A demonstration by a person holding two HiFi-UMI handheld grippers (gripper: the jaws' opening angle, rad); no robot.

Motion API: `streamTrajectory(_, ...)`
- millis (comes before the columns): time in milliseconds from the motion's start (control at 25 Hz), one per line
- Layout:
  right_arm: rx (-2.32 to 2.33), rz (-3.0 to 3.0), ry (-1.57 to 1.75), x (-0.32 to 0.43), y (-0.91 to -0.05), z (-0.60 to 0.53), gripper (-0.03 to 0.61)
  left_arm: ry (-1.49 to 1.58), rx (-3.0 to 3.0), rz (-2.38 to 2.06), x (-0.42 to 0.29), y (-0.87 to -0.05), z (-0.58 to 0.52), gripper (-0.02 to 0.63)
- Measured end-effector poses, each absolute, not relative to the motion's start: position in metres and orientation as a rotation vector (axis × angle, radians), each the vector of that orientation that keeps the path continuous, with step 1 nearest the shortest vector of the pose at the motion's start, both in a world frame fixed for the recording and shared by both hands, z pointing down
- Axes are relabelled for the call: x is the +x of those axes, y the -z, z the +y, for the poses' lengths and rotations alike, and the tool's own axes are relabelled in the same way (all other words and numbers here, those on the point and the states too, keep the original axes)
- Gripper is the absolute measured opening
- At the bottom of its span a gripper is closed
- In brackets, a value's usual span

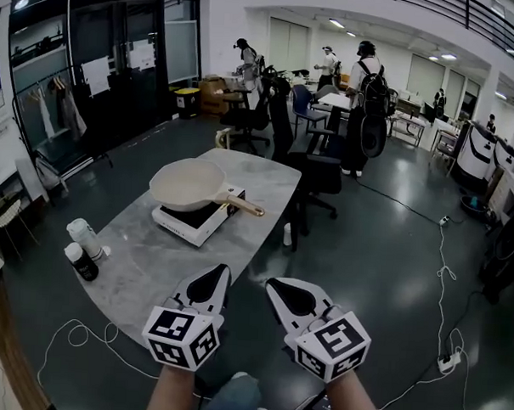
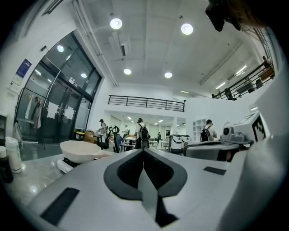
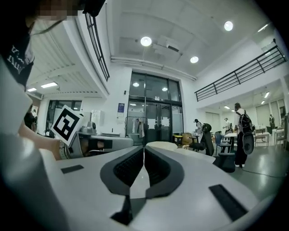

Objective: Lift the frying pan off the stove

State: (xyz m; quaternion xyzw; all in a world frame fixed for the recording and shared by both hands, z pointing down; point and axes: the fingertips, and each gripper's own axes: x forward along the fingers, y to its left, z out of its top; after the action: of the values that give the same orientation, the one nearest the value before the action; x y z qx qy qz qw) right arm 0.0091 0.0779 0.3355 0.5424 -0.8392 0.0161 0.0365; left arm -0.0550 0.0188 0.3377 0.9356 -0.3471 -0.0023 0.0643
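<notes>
1. Find the frying pan (image 1: 190, 182) just above the centre of the head view, seated on the stove (image 1: 191, 225), which rests on the tabletop (image 1: 144, 267); well apart from both tools.
2. Note the left tool (image 1: 223, 271) and the right tool (image 1: 272, 285) low in the frame, side by side: both pinched fully together, holding nothing, touching nothing.
3. Judge the step in hand as the approach, with no grasp made yet.
4. Spread the jaws of the chosen tool wide before arriving, not at the last instant.
5. Go for the handle (image 1: 245, 207), probably with the right tool, which is nearer to that side; come in across the handle so as to land both pads on its flanks.
6. Grip close to the bowl rather than out at the tip, to cut the droop likely from a bowl hung on a long lever.
7. Raise straight up and level; avoid dragging the stove along.
8. Keep clear of the two bottles (image 1: 83, 250) at the lower left of the tabletop.
9. Read the long axis as running from the bowl to the handle tip, upper left to lower right in the head view.
10. Take the handle as pointing toward the frame's right and slightly down, out past the stove's right corner; open side of the bowl up, rim roughly level.
</notes>
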Motion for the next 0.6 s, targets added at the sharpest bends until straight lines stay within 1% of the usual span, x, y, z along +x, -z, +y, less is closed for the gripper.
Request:
streamTrajectory(280,1.497,-2.609,-0.164,0.022,-0.36,0.046,0.029,0.027,2.697,-1.038,-0.033,-0.358,-0.031,0.012)
streamTrajectory(600,1.474,-2.579,-0.169,0.054,-0.376,-0.036,0.029,0.048,2.601,-1.067,-0.008,-0.378,-0.118,0.012)
